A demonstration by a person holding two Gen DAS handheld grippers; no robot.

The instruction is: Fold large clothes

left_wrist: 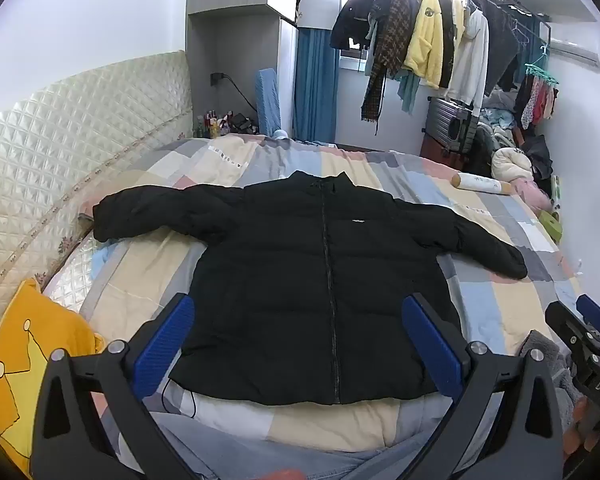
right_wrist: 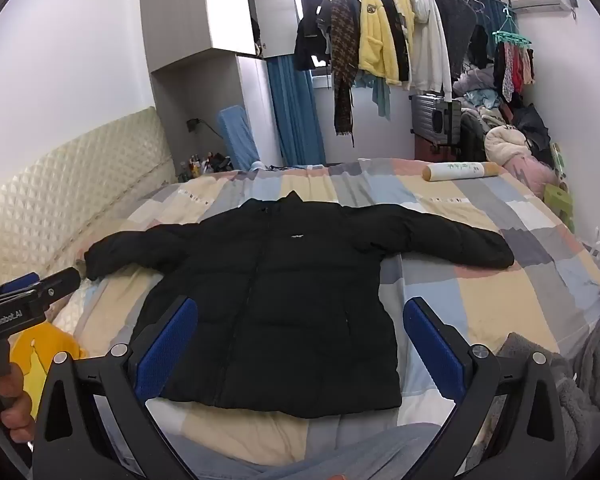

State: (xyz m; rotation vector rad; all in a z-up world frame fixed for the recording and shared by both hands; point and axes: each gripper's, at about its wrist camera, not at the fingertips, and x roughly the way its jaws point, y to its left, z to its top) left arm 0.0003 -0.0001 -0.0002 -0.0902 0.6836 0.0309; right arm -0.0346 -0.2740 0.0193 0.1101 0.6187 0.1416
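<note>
A black puffer jacket (left_wrist: 312,256) lies flat and face up on the bed, zipped, collar at the far side, both sleeves spread out to the sides. It also shows in the right wrist view (right_wrist: 276,300). My left gripper (left_wrist: 300,320) is open and empty, held above the jacket's hem. My right gripper (right_wrist: 300,320) is open and empty, above the hem's right part. Each gripper shows in the other's view: the right one (left_wrist: 588,320) at the right edge, the left one (right_wrist: 40,284) at the left edge near the left sleeve's cuff.
The bed has a pastel patchwork cover (left_wrist: 480,308) and a quilted headboard (left_wrist: 60,128) on the left. A yellow pillow (left_wrist: 24,364) lies near left, a grey fleece (right_wrist: 572,380) near right, a roll pillow (right_wrist: 456,171) far right. Clothes hang on a rack (right_wrist: 384,44) behind.
</note>
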